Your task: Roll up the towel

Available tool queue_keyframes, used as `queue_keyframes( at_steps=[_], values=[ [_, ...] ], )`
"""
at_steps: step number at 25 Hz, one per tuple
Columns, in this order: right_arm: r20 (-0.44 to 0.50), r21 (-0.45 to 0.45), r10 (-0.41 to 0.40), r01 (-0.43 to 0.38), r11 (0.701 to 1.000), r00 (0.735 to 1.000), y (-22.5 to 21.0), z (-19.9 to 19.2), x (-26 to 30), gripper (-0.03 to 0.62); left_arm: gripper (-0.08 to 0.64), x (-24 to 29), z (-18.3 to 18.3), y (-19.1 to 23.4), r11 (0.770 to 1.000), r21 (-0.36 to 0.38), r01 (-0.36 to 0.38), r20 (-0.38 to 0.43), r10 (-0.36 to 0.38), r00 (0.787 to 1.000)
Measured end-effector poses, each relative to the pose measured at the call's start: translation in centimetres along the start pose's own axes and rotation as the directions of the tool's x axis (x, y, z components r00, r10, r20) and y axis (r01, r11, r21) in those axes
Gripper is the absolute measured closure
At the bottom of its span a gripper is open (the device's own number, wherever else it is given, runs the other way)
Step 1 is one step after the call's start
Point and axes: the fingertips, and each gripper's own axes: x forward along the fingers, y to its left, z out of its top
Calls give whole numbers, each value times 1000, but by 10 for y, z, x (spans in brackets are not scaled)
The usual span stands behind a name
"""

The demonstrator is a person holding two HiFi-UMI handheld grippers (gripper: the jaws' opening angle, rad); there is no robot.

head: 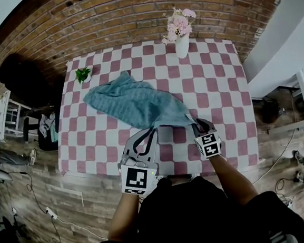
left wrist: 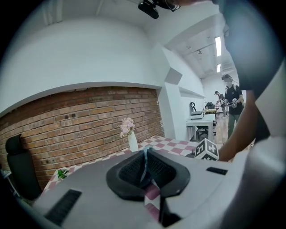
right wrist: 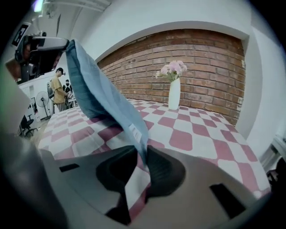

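Teal towel (head: 134,104) lies crumpled across the middle of the checked table (head: 218,91), its near edge raised; left gripper (head: 151,129) is clamped tight on a thin fold at one near corner; right gripper (head: 194,122) pinches the other corner, jaws narrow on the cloth.

The person wears a black short-sleeved top (head: 192,215). The left gripper (head: 151,130) and right gripper (head: 190,119) are grey with black pads (left wrist: 133,172). Each bears a white cube (head: 136,179) with black square markers.
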Motion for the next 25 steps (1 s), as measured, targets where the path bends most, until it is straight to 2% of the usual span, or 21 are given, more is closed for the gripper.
queue_keyframes(
  at_steps=[1, 2, 8, 13, 17, 19, 21, 23, 25],
  values=[
    [7, -16, -4, 4, 1000, 1000, 2, 2, -2, 562, 540, -3, -2, 5, 1000, -3, -5, 2, 5, 1000],
    [15, -30, -9, 9, 1000, 1000, 5, 6, -4, 576, 540, -7, -4, 10, 1000, -8, -13, 4, 13, 1000],
    [116, -133, -64, 79, 988, 991, 9, 53, -42, 580, 540, -36, -18, 57, 996, -50, -74, 23, 75, 997],
    [251, -294, -100, 174, 940, 963, 21, 118, -80, 578, 540, -58, -17, 99, 993, -47, -108, 74, 111, 991],
    [376, -342, -130, 268, 901, 918, 35, 178, -112, 578, 540, -73, -2, 126, 991, -31, -134, 128, 137, 982],
    [436, -384, -122, 307, 871, 892, 43, 210, -124, 578, 540, -82, 11, 141, 987, -32, -159, 162, 162, 973],
    [469, -427, -101, 326, 844, 877, 51, 234, -135, 577, 540, -90, 21, 156, 981, -27, -191, 183, 193, 964],
    [472, -455, -75, 315, 833, 878, 57, 247, -137, 577, 540, -92, 24, 168, 975, -13, -221, 172, 220, 960],
    [439, -493, -40, 278, 824, 898, 57, 251, -118, 577, 540, -80, 20, 186, 969, -3, -248, 156, 245, 957]
  ],
)
